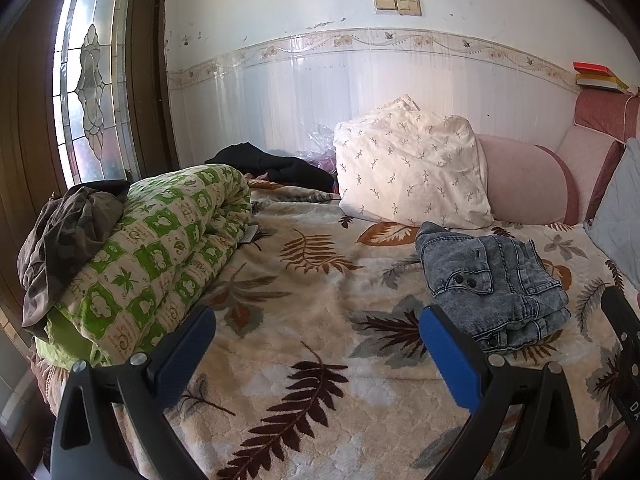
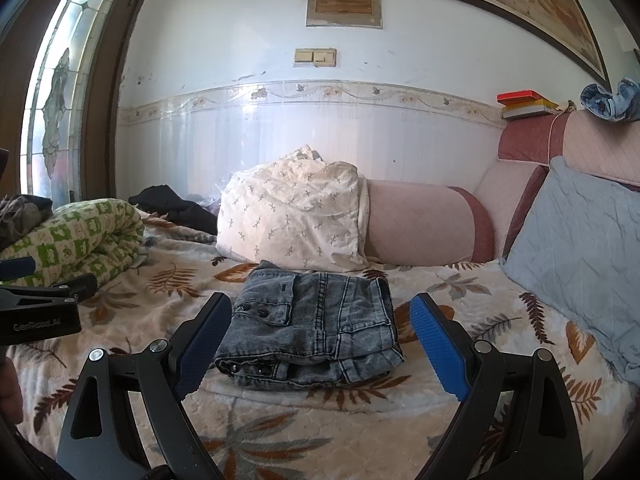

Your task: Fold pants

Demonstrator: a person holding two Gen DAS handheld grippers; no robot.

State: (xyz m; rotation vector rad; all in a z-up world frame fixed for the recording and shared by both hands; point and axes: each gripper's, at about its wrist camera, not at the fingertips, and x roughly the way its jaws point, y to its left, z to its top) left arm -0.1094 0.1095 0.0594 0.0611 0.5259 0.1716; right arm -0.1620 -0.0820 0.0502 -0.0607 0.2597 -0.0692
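On the leaf-print bed blanket [image 2: 460, 284], the folded grey jeans [image 2: 316, 324] lie at twelve o'clock from the right gripper [image 2: 320, 344], long axis crosswise, apparently finished. Its jaws stand wide, empty. The left gripper [image 1: 316, 348], likewise wide and empty, sees them at two o'clock.

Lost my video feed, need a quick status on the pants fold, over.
Left gripper open, empty. Right gripper open, empty, facing the jeans. Jeans folded in a stack on the blanket. Nothing in the way.
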